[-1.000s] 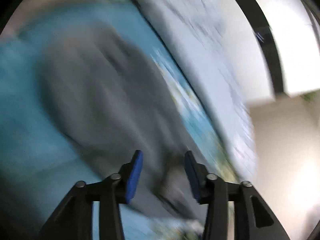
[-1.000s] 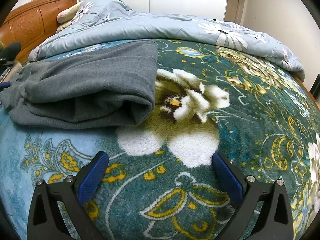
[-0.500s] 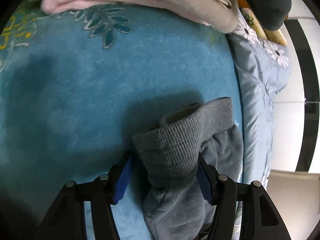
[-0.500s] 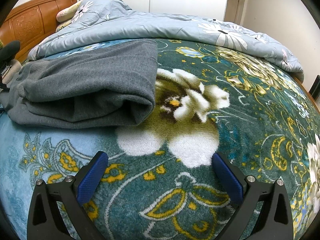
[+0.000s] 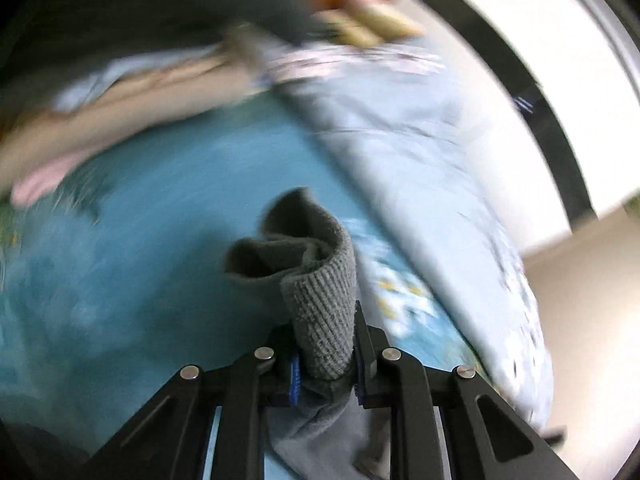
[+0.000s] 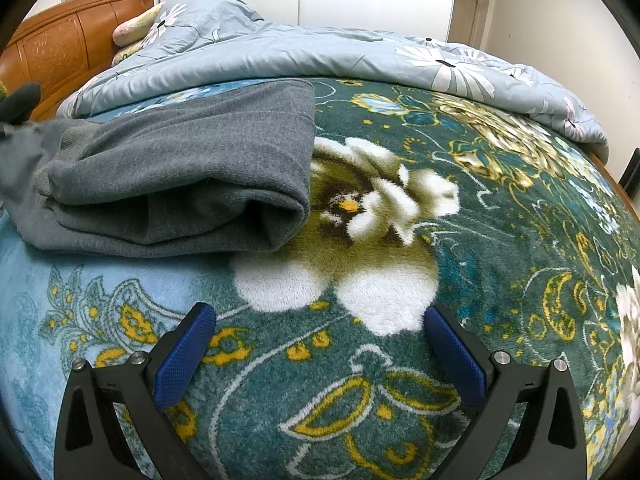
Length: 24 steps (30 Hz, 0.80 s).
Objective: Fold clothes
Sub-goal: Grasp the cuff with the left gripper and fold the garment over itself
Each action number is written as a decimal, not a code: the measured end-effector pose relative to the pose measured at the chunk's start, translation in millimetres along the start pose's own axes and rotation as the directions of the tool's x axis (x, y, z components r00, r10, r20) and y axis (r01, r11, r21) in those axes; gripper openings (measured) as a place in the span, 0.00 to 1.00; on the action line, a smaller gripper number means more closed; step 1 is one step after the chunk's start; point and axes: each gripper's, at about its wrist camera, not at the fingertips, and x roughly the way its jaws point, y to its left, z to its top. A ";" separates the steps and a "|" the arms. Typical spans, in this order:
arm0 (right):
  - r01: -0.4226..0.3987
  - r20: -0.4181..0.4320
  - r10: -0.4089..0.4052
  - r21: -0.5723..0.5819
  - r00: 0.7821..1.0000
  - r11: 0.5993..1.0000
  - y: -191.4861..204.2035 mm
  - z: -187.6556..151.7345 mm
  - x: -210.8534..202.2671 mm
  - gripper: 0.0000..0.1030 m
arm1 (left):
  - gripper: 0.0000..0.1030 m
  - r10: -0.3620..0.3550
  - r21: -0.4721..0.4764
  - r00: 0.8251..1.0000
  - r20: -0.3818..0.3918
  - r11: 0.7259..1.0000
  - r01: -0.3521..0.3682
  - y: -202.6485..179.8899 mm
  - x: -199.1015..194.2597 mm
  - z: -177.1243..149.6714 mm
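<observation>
- Two grippers share the job, and the nearest thing to tell is the left gripper (image 5: 325, 364): its jaws are clamped on the ribbed cuff (image 5: 320, 300) of the grey garment (image 6: 180, 168), the knit bunched up between the pads. Gripping the cuff likely gives a firm edge to carry that end over for the next fold.
- Beneath that grip the cloth hangs down between the arms of the tool, so the end seems lifted clear of the bed rather than lying on it. The left wrist view is smeared by motion, so little more can be read there.
- Low over the blanket (image 6: 400, 280), the right gripper (image 6: 320, 354) holds nothing, its blue pads (image 6: 184, 354) spread wide apart. It sits near the garment but not touching it, probably waiting to pin or catch a fold.
- Just beyond, the garment lies on the blanket's left part, already doubled into a thick bundle with the rounded fold facing the right gripper. My judgement: the folding is partly done, with the loose end at far left yet to be tidied.
- Farther back, a pale blue floral duvet (image 6: 320, 52) is heaped along the bed's far edge, out of the working area.
- Farthest off stand the wooden headboard (image 6: 60, 48) and white wardrobe doors (image 6: 360, 4).
</observation>
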 end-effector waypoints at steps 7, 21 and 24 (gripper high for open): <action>-0.004 0.001 0.004 0.003 1.000 1.000 -0.1 -0.2 0.7 1.00 | 0.19 -0.158 0.362 0.971 -0.179 0.907 0.215 -152.7 12.5 -46.7; -0.011 -0.001 0.011 0.008 1.000 1.000 -0.9 -0.1 1.8 1.00 | 0.30 0.133 0.535 0.800 -0.585 0.805 0.257 -219.5 120.7 -192.3; -0.013 -0.003 0.013 0.011 1.000 1.000 -1.0 0.2 2.0 1.00 | 0.51 0.041 0.405 0.749 -0.662 0.860 0.310 -211.1 114.3 -186.8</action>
